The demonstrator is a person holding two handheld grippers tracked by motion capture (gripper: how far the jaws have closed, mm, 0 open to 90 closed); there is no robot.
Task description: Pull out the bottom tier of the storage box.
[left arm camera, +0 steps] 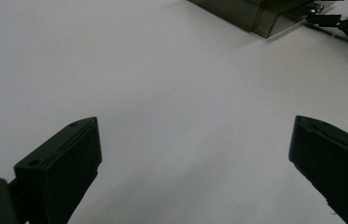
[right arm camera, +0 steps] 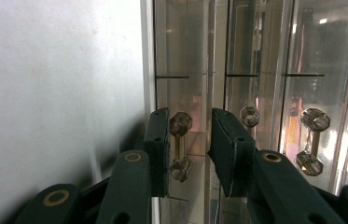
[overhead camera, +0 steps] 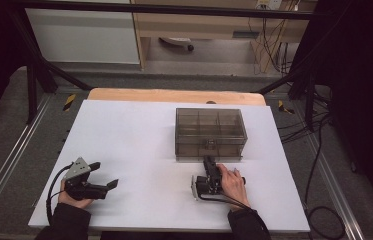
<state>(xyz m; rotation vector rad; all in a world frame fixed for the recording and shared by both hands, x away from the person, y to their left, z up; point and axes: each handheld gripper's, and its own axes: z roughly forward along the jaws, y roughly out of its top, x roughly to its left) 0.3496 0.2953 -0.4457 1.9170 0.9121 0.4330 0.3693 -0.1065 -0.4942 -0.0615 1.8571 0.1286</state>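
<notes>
A smoky clear plastic box (overhead camera: 211, 133) with inner dividers stands right of the table's middle. My right gripper (overhead camera: 208, 161) lies turned on its side against the box's front wall. In the right gripper view its jaws (right arm camera: 188, 126) stand narrowly apart on either side of a small faceted dumbbell-shaped handle (right arm camera: 180, 144) on the box front (right arm camera: 255, 56). The handle sits beside one pad, with a gap to the other. My left gripper (overhead camera: 105, 174) rests at the front left of the table, open wide (left arm camera: 195, 128) over bare white surface with nothing between its fingers.
The white table top (overhead camera: 134, 130) ends in a wooden strip (overhead camera: 174, 95) at the back. Two more faceted handles (right arm camera: 312, 140) show through the clear walls. The box corner (left arm camera: 260, 18) and the right gripper (left arm camera: 344, 23) lie far off in the left gripper view. Cables (overhead camera: 319, 165) trail on the floor at right.
</notes>
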